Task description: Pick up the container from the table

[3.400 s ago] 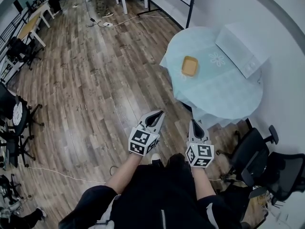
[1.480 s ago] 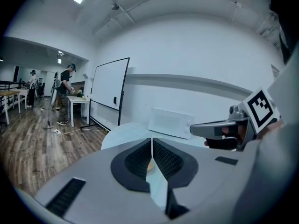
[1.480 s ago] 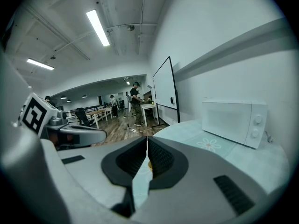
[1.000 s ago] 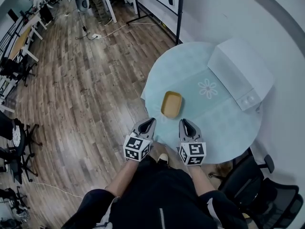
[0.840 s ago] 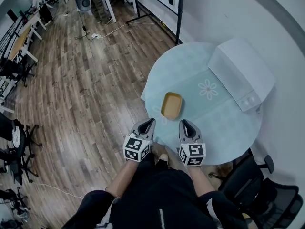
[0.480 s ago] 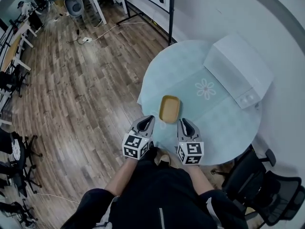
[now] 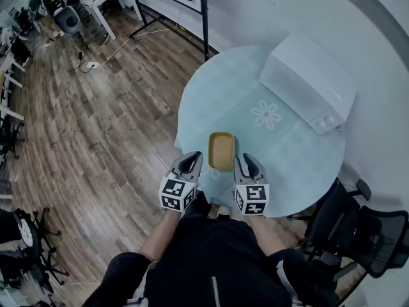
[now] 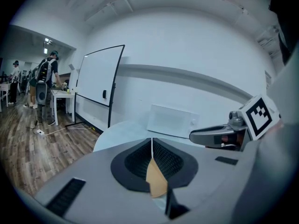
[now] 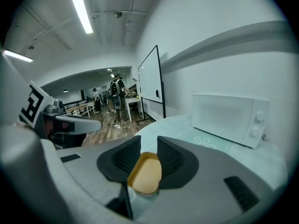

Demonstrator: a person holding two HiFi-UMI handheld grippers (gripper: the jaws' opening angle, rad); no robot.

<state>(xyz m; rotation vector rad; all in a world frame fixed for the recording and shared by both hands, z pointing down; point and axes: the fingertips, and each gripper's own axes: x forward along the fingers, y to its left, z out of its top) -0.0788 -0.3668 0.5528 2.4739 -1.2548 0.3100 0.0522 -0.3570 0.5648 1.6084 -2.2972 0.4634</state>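
The shallow yellow rectangular container point(image 7: 221, 151), round-cornered and smooth, lies flat on the round surface point(image 7: 287, 158), which is draped in pale blue patterned cloth, near its 6 o'clock edge. The left hand-held gripper point(image 7: 190, 163), ribbed black pads closed tip to tip, sits at the container's 8 o'clock. The right hand-held gripper point(image 7: 246, 164), parted narrowly and empty, sits at its 4 o'clock. The likely risk is that this slim gap rides onto the thin raised rim and the light container skids across the cloth toward the boxy white microwave point(image 7: 307, 80) at 1 o'clock.

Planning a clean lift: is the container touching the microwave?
Apart. The head view shows a wide stretch of bare tablecloth between the container and the microwave.
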